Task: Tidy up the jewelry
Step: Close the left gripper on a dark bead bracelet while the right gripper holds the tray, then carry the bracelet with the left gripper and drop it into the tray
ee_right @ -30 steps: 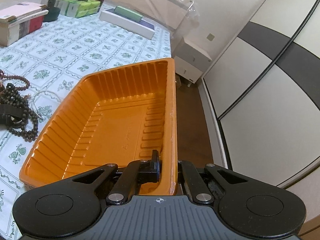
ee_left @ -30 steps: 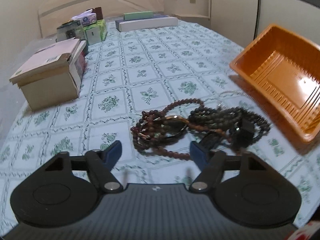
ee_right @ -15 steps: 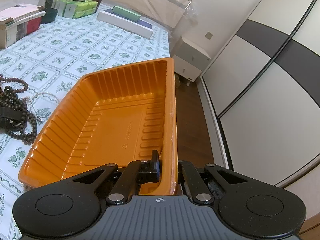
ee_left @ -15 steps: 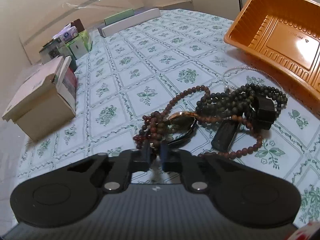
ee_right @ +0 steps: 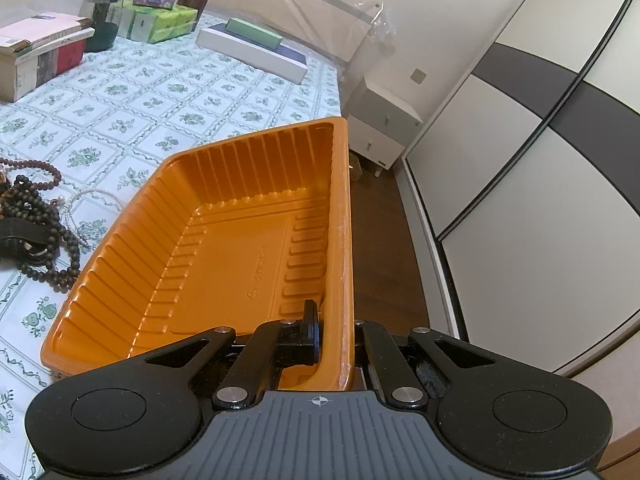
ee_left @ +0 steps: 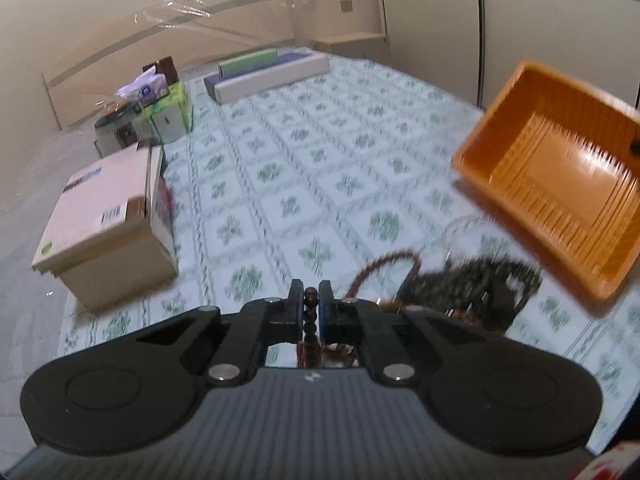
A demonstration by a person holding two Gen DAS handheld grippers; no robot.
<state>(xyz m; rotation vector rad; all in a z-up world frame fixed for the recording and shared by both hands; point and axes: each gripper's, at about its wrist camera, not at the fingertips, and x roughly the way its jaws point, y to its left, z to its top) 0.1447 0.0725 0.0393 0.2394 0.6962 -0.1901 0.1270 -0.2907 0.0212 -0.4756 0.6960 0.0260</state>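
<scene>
The left gripper has its 2 jaws clamped on a strand of dark reddish-brown beads, which runs between the blue pads and hangs down behind them toward the gripper body. Ahead and to the right of these jaws, the rest of the jewelry lies in a blurred heap on the green-and-white floral cloth: a loop of brown beads, darker bead strands, and a thin pale chain at the far side. Farther right and ahead sits the orange tray, tilted with its near-right end raised. To the left of the left gripper stands a cardboard box, with tissue packs and a long white box well beyond it. The right gripper is closed on the right-hand wall of the orange tray, 1 finger inside the tray and the other hidden outside the rim. The tray is empty and stretches away ahead and left of this gripper. Left of the tray, the dark bead strands lie on the cloth, just beside its left wall.
</scene>
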